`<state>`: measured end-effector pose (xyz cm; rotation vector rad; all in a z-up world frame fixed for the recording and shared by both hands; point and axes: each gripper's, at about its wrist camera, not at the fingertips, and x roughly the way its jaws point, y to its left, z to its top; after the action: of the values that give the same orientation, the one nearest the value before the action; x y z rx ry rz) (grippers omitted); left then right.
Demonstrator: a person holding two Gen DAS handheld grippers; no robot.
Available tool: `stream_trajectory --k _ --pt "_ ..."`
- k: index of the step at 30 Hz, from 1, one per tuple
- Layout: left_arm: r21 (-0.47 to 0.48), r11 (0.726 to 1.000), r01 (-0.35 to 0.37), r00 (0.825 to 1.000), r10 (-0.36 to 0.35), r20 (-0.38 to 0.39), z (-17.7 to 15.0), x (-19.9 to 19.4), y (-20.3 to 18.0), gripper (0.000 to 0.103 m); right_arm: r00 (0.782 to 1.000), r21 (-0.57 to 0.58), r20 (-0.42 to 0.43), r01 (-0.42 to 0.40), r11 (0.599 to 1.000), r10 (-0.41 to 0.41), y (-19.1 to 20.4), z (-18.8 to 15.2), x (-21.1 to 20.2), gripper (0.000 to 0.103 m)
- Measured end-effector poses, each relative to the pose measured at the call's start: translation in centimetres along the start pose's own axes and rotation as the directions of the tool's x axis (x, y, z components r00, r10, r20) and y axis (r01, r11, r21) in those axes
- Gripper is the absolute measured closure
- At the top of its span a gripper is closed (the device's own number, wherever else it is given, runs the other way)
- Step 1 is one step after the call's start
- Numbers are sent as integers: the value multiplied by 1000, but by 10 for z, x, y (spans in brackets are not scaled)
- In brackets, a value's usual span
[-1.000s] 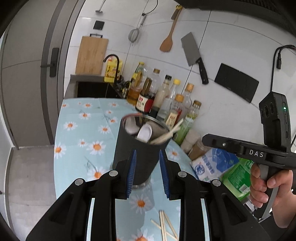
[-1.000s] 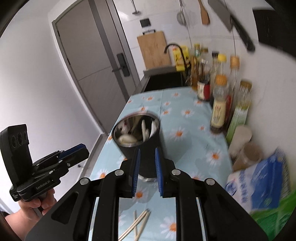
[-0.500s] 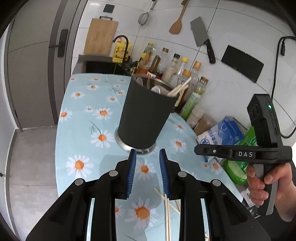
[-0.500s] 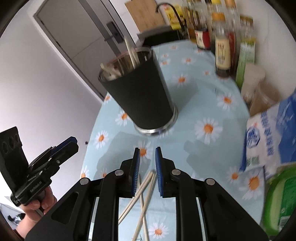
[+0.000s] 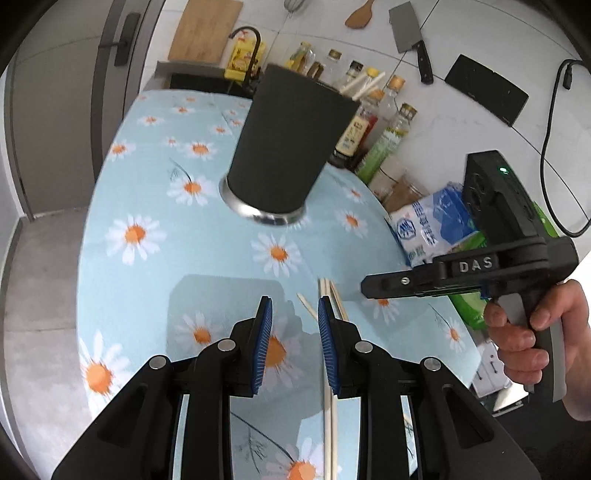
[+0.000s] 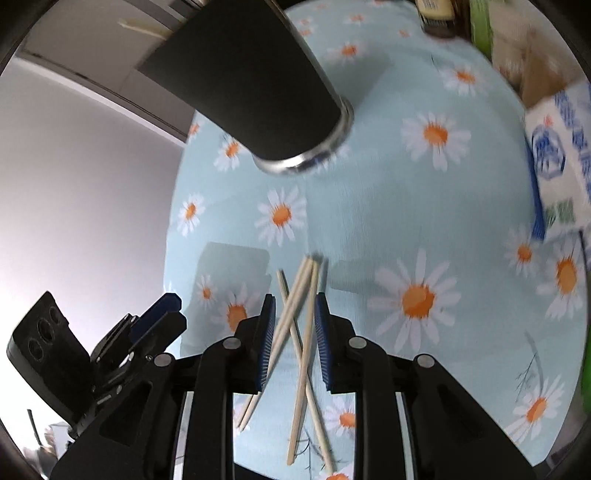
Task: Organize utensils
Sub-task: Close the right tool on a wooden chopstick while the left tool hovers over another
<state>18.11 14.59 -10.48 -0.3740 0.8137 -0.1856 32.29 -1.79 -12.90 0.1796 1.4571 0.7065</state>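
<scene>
Holder (image 6: 255,77) rim beyond frame edge

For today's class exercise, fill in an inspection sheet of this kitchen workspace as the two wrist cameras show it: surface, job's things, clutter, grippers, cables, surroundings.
Surface: daisy-print tablecloth, light blue, covering the counter.
Job's things: loose chopsticks lying crossed on the cloth; black utensil holder standing upright, with chopsticks in it.
Clutter: bottles along the wall; blue and white bag beside them.
Grippers: right gripper has just been opening, jaws astride the loose chopsticks, pads not pressing; left gripper open, nothing between its pads.
Cables: black cable hanging on the wall.
Surroundings: cleaver, wooden spatula, cutting board, door.
</scene>
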Motion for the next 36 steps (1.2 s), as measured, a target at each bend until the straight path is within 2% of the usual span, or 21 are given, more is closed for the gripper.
stream_trajectory --k 5,11,16,19,24,26,31,36 --pt "-8 1000 10 999 -11 -53 -14 7 1 78 996 46 -85 23 999 -19 -4 -2 16 80" --pt "-21 999 24 996 -26 -90 -23 9 3 78 988 54 -137 77 996 -69 -3 -7 28 80" --pt "-29 999 36 992 -39 -118 -30 13 4 78 983 47 -140 127 991 -119 3 -7 35 83" --pt "-37 998 43 990 -48 -130 -33 16 5 78 976 38 -140 172 984 -165 8 -7 38 89" --pt "-39 998 58 988 -63 -139 -35 18 5 78 972 43 -139 198 979 -190 11 -6 41 89" --pt "-48 997 64 987 -71 -142 -35 18 6 78 971 42 -134 207 977 -200 14 -6 45 96" --pt "-40 997 67 984 -72 -163 -32 22 5 78 975 57 -136 185 981 -176 9 -6 42 97" --pt "-43 997 68 976 -75 -202 -28 30 3 80 988 95 -118 114 989 -103 -6 -7 23 97"
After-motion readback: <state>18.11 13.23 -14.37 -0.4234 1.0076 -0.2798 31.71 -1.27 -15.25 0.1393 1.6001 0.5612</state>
